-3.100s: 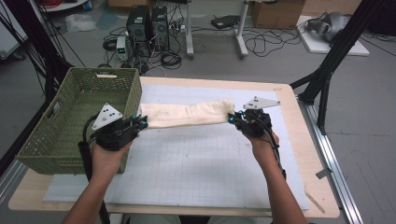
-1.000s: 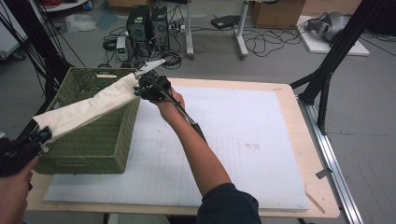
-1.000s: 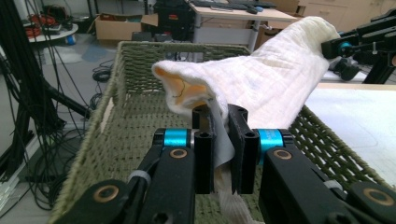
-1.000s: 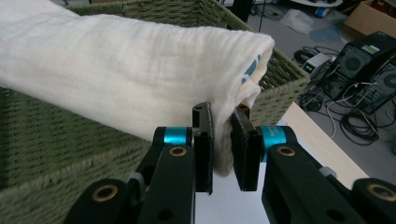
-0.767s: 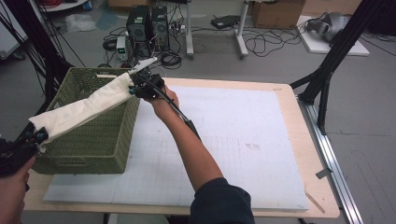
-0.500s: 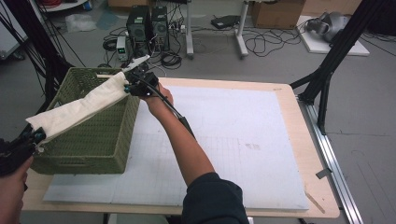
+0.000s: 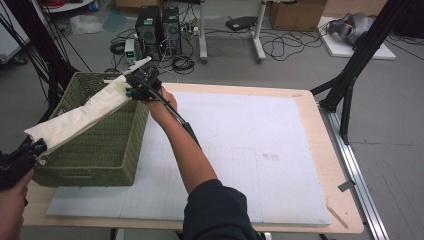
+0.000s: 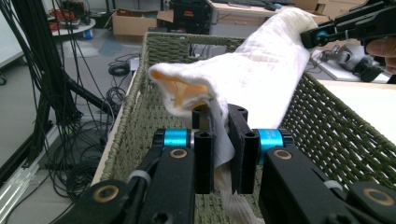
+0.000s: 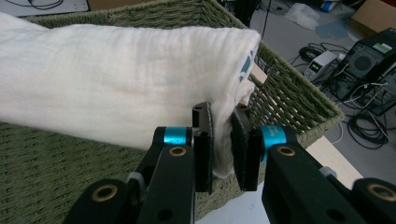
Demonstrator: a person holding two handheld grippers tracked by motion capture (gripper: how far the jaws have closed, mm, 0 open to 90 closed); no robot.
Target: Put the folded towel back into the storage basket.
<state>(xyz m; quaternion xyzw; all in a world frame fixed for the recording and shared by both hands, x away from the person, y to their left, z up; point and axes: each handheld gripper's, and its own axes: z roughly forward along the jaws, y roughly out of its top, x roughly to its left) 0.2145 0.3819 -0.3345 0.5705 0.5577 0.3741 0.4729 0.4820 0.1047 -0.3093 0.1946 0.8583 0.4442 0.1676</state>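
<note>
Left claw [image 7: 31, 149] sits at the near left, off the worktop [image 7: 320, 130] edge, just in front of the green wicker basket [image 7: 100, 150]; jaws clamped on the near end of the rolled white cloth [image 7: 85, 114], fabric pinched between the pads in the left gripper view [image 8: 223, 154]. Cloth is held taut in the air, sloping up from the near-left corner of the basket, across its open top, to the far-right corner. Not touching the basket floor as far as I can tell. Right claw [image 7: 134, 89] is at the far end, arm stretched over the white mat [image 7: 240, 150], above the basket's far rim; jaws clamped on the cloth's edge, seen close in the right gripper view [image 9: 223, 144]. Small blue print on the cloth near that grip. Beyond the worktop: computer towers [image 7: 159, 25] and cables on the floor.
</note>
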